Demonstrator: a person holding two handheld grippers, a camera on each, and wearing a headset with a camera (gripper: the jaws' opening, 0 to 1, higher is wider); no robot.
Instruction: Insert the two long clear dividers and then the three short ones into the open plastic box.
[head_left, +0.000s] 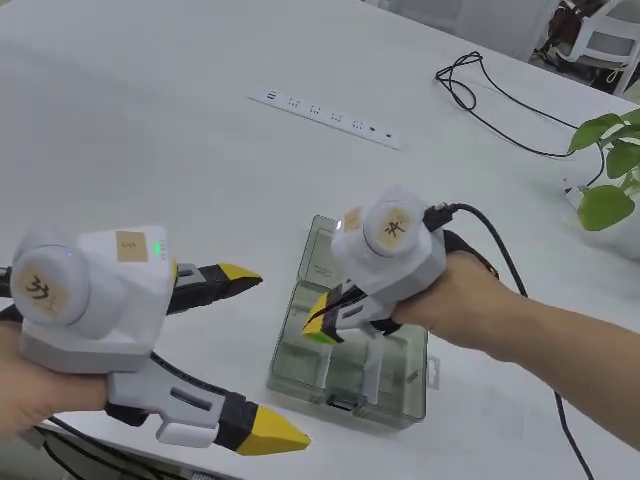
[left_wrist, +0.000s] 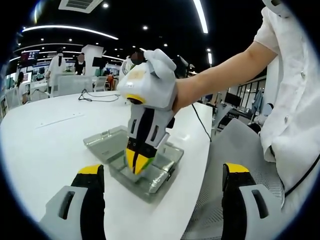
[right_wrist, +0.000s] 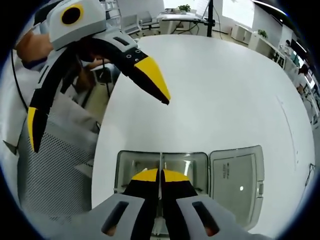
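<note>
Right gripper (head_left: 318, 328) clenched on thin clear divider (right_wrist: 161, 161) inside open box (head_left: 398, 408), left gripper (head_left: 271, 355) released, near left

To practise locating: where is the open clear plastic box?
Head view: the open clear plastic box lies on the white table, directly under the right gripper.

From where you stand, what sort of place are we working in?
Probably an open-plan office or lab: a large white table with a power strip and trailing cable, a potted plant at its edge, and ceiling strip lights over more desks where other people stand.
</note>
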